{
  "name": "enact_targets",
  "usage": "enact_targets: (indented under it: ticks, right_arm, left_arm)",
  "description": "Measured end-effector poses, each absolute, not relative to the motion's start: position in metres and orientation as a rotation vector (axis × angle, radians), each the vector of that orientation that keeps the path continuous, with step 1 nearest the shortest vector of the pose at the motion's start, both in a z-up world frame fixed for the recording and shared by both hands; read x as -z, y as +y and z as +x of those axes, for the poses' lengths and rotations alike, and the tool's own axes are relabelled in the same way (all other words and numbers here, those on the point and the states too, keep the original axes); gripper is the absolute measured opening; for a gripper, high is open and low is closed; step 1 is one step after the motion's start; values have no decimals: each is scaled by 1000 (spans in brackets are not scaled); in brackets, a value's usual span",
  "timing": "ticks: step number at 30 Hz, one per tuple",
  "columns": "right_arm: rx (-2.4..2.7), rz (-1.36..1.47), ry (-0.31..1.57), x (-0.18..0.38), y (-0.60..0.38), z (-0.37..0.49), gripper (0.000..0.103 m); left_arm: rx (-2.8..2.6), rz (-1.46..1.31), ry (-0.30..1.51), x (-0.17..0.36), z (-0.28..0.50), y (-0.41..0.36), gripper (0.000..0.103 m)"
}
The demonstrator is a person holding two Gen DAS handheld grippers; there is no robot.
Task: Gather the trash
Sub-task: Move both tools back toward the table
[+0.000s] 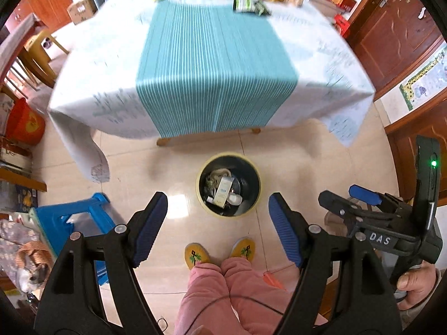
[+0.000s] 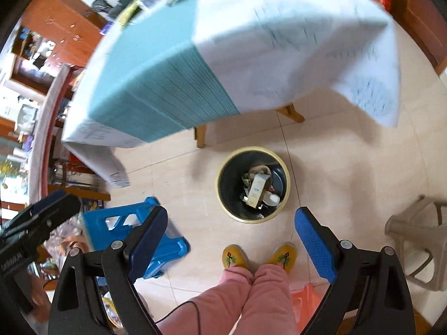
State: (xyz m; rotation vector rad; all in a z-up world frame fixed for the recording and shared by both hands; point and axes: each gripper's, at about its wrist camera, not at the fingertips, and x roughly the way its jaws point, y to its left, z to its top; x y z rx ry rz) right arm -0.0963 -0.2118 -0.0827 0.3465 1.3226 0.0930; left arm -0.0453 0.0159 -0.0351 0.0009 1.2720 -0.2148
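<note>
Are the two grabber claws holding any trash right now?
No. The left gripper and the right gripper are both open with nothing between their blue pads. The trash is down in the bin on the floor.

Tiled floor (image 1: 156, 167), cloth-draped table (image 1: 117, 64)

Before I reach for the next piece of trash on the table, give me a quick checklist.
1. Left gripper empty, fingers apart: ok.
2. Right gripper empty, fingers apart: ok.
3. Trash bin upright on the floor, mouth uncovered: ok.
4. Room left in the bin above the white carton: ok.
5. Wrappers left at the table's far end: ok, but blurred.
6. Which wrappers are trash: cannot tell.
</note>
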Motion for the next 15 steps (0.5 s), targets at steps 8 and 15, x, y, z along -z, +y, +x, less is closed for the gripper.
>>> enact_targets:
  ticks: [8, 15]
  right_arm:
    - [-149, 328, 1239, 0, -215, -101, 94]
    - [-199, 293, 1142, -54, -221, -89, 94]
  left_arm:
    - [202, 5, 1164, -36, -47, 15, 72]
    - [162, 5, 1069, -90, -39, 11, 72]
